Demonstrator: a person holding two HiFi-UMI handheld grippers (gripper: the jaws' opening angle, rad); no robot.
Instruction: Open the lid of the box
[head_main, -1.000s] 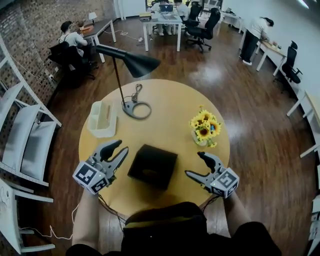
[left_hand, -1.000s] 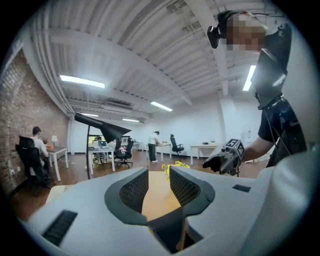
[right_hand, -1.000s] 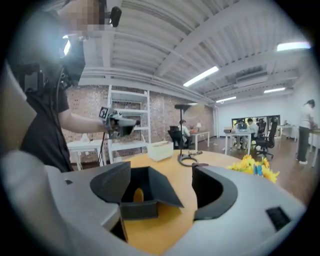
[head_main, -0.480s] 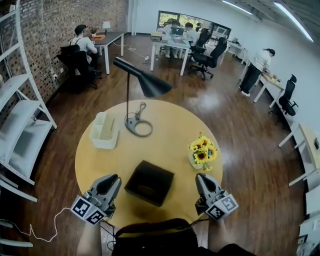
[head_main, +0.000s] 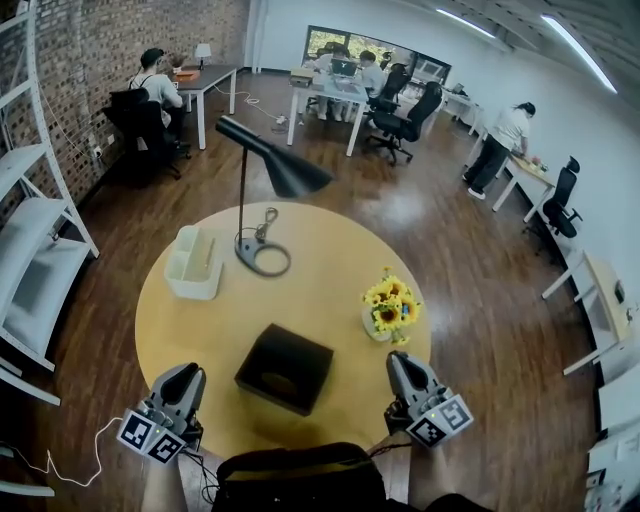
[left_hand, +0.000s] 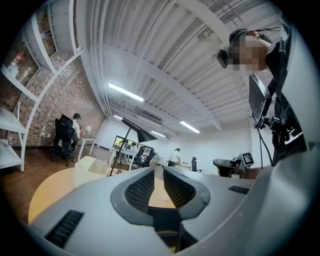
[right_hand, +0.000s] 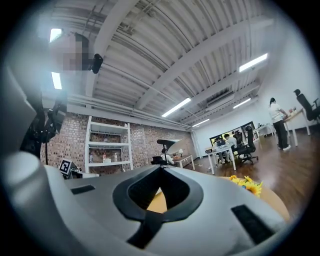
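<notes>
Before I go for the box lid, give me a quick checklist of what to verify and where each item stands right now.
1. Box closed, lid on: ok.
2. Left gripper empty: ok, jaws narrowly apart, nothing between.
3. Right gripper open for a grasp: not ok, jaws together.
4. Grippers at the box: not ok, both apart from it.
5. Sunflowers apart from the box: ok.
6. Which side the lid lifts from: cannot tell.

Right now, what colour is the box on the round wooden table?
Black, with no pattern visible. The box shows best in the head view.
</notes>
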